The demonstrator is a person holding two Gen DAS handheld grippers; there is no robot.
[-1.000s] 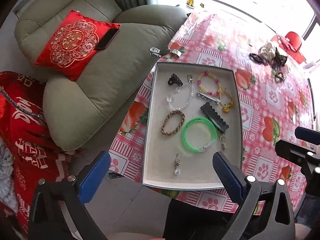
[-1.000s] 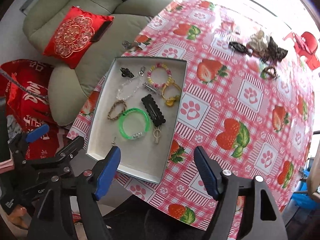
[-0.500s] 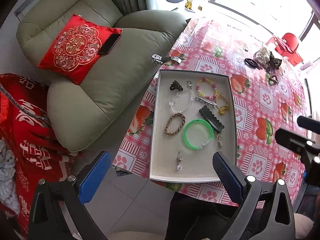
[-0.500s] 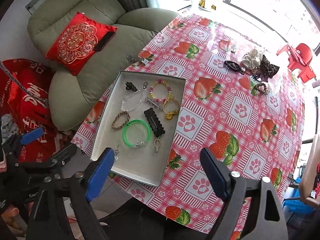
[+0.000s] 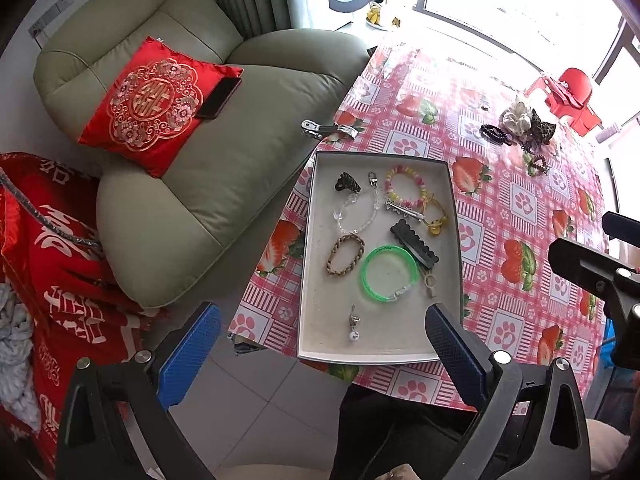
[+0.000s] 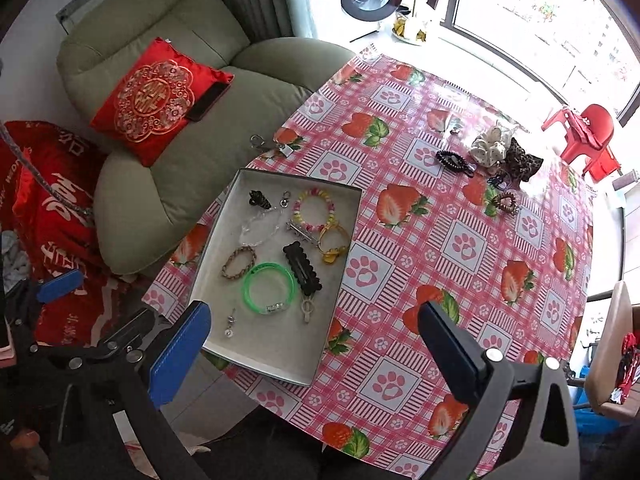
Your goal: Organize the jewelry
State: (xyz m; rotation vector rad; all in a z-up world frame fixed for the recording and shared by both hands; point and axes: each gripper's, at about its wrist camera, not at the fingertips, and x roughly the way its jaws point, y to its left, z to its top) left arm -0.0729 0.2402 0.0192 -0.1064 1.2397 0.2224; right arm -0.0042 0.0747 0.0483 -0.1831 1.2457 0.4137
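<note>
- The left tongs [image 5: 320, 344] are hanging wide open above the near end of the tray [image 5: 456, 240], gripping nothing.
- The right tongs [image 6: 312, 332] have just been opening and are standing wide, with nothing between them.
- The green bangle [image 6: 268, 288] is lying in the tray just beyond both tongs, beside the black hair clip [image 6: 302, 268].
- More hair ties [image 6: 492, 156] are sitting far across the bench [image 6: 440, 248].

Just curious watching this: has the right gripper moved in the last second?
Yes. The right gripper has risen away from the tray, which looks smaller and more of the table shows. Its jaws have just been opening, nothing between them.
</note>
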